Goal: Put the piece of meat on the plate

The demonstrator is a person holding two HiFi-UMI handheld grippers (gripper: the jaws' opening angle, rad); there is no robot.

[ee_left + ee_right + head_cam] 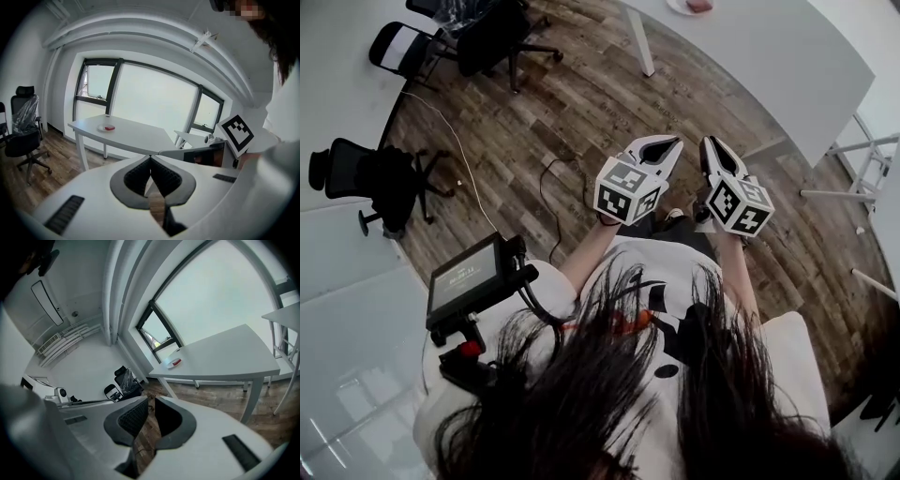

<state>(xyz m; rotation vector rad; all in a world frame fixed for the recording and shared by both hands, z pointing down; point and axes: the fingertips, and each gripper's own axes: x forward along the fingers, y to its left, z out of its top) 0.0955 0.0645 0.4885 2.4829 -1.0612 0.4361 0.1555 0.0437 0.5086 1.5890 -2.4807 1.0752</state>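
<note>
Office: swivel chairs, white desks

Bright daylight, dark fisheye-warped edges

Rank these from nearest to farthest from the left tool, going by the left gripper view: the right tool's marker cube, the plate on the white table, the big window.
1. The right tool's marker cube, close by at the right.
2. The plate, ahead and left of centre on the white table.
3. The window, behind the table, farthest back.
</note>
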